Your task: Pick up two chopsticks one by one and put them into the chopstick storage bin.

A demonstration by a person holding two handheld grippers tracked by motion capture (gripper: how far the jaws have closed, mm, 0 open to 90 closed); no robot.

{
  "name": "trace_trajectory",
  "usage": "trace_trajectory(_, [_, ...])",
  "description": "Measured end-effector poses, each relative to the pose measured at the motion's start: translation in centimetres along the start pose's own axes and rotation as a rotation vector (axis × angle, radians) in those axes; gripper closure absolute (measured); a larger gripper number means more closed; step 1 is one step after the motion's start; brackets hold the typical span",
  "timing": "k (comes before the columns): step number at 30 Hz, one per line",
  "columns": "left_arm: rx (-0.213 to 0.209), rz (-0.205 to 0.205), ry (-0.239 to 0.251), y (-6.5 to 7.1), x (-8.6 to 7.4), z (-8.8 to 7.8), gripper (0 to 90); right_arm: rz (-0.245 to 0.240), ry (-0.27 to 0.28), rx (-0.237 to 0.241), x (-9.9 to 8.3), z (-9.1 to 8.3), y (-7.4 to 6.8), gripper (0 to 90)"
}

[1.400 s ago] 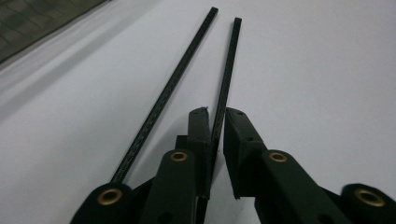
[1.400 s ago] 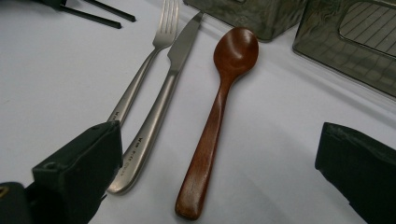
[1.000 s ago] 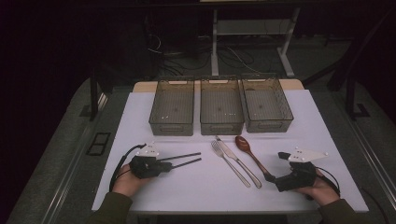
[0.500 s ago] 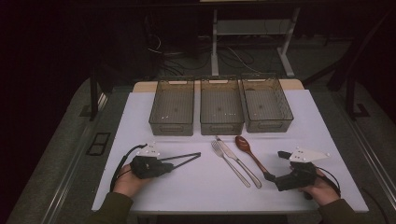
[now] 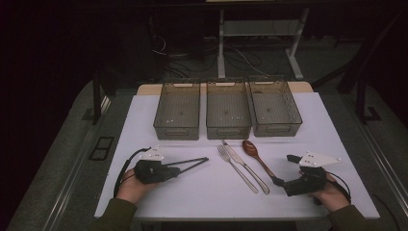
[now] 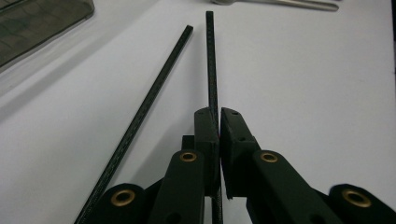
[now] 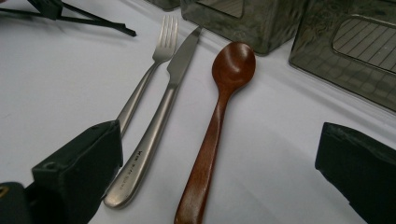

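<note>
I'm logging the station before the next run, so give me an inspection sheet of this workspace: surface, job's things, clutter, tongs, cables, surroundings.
Surface: white table top, flat and clean.
Job's things: two black chopsticks; one is pinched between the pads, the other lies loose beside it. Fork, knife and wooden spoon lie side by side at the middle.
Clutter: three bins in a row at the far edge; no stray items seen.
Tongs: left tongs shut on a chopstick; right tongs open, the spoon handle between their jaws, untouched.
Cables: one trails from each tool; loose cables on the floor beyond the table.
Surroundings: dark room, metal stand legs behind.
</note>
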State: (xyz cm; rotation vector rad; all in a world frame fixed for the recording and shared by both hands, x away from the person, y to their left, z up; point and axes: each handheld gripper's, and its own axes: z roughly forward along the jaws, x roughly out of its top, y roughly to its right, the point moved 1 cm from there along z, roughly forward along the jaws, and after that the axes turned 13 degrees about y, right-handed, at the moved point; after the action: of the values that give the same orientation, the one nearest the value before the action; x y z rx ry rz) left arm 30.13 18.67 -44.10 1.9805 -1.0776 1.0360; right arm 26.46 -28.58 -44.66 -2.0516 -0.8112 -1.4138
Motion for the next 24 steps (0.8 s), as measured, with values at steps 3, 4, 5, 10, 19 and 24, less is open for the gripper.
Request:
trace_trajectory(3, [0.013,-0.011,0.004,0.2,0.4,0.0,85.5,-0.001,-0.001,0.003,0.0,0.0,0.0,0.3])
trace_trajectory(4, [0.01,-0.007,-0.001,0.2,0.6,-0.1,85.5,-0.001,-0.002,0.003,0.0,0.0,0.0,0.3])
trace_trajectory(5, [0.017,-0.012,0.001,0.3,0.7,0.0,85.5,-0.001,-0.003,0.003,0.0,0.0,0.0,0.3])
trace_trajectory(10, [0.025,-0.023,-0.001,0.7,1.4,0.2,85.4,-0.001,-0.011,0.005,0.0,0.0,0.0,0.3])
trace_trajectory(19, [0.021,-0.034,0.014,1.3,2.6,0.3,85.4,0.0,-0.015,0.009,0.0,0.1,0.0,0.3])
trace_trajectory(24, [0.027,-0.025,0.031,1.5,3.6,0.4,85.5,-0.005,-0.014,0.013,0.1,0.0,0.0,0.3])
